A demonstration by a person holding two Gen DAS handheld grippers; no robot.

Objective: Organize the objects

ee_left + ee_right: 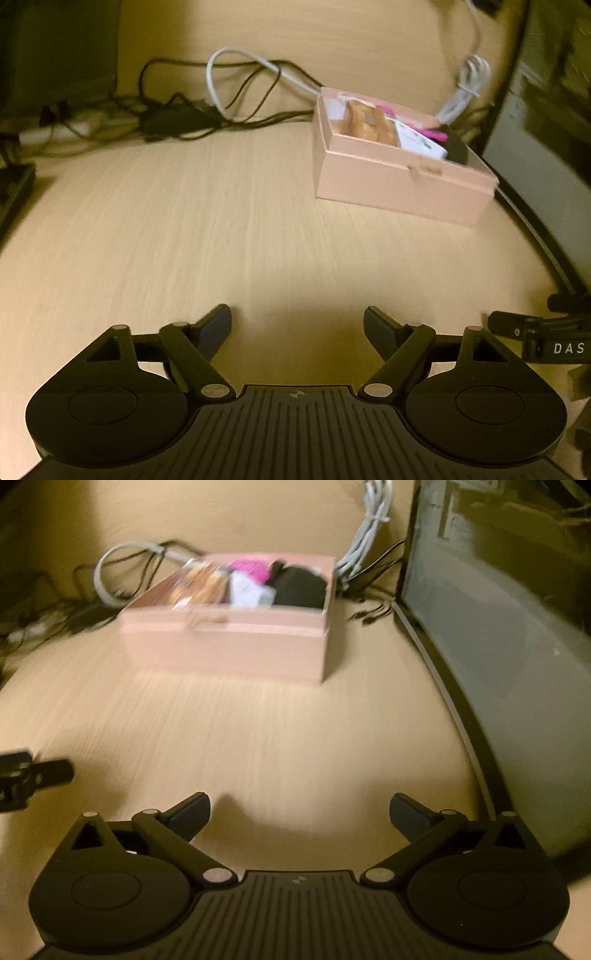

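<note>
**Pink box filled, both tools empty over the tabletop**

Left wrist view: the left tool [297,325] stands wide, with nothing between its fingers; below and ahead of it lies bare, pale wood-grain tabletop [184,229]; the pink box [399,184] sits at the upper right, well apart from the tool, a low rectangular carton with no lid on it and a small tab on its near wall; inside it show a tan packet [369,123], a white card or packet [421,142], something bright magenta [432,133] and a black item [458,149] at the right end; the picture is blurred, so finer detail cannot be told; behind the box lie tangled black cables [177,110] and a white cord [465,92]; a dark panel [546,155] stands just to the right of the box; part of the right tool [535,336] enters at the right edge.

Right wrist view: the right tool [299,812] is spread wide and holds nothing; the pink box [229,646] stands ahead at upper centre, on the tabletop [258,738], near the dark panel [498,646]; its contents read from left to right as tan, white with magenta behind, then black; a finger of the left tool [48,771] shows at the left edge.
</note>
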